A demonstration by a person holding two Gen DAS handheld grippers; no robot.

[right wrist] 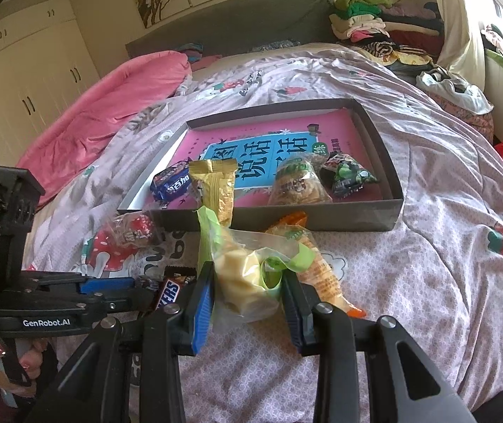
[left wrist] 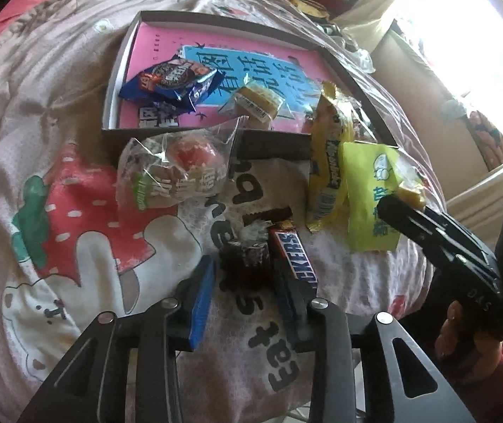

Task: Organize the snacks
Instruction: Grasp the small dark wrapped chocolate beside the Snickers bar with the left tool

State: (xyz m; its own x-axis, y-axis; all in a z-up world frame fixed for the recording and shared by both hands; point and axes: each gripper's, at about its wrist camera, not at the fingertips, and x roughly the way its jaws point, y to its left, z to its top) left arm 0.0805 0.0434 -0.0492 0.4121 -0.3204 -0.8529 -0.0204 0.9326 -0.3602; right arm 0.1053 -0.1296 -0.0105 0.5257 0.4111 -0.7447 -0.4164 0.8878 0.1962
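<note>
Snacks [left wrist: 177, 172], right gripper [right wrist: 247, 303] tilted down, seemingly gripping

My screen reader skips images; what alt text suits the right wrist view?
The right gripper is shut on a green-edged clear snack bag on a strawberry-print bedspread, before a shallow grey box holding several wrapped snacks.

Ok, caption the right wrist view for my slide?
Right claw grips a green-wrapped snack bag on the bedspread, shallow box ahead.
</note>
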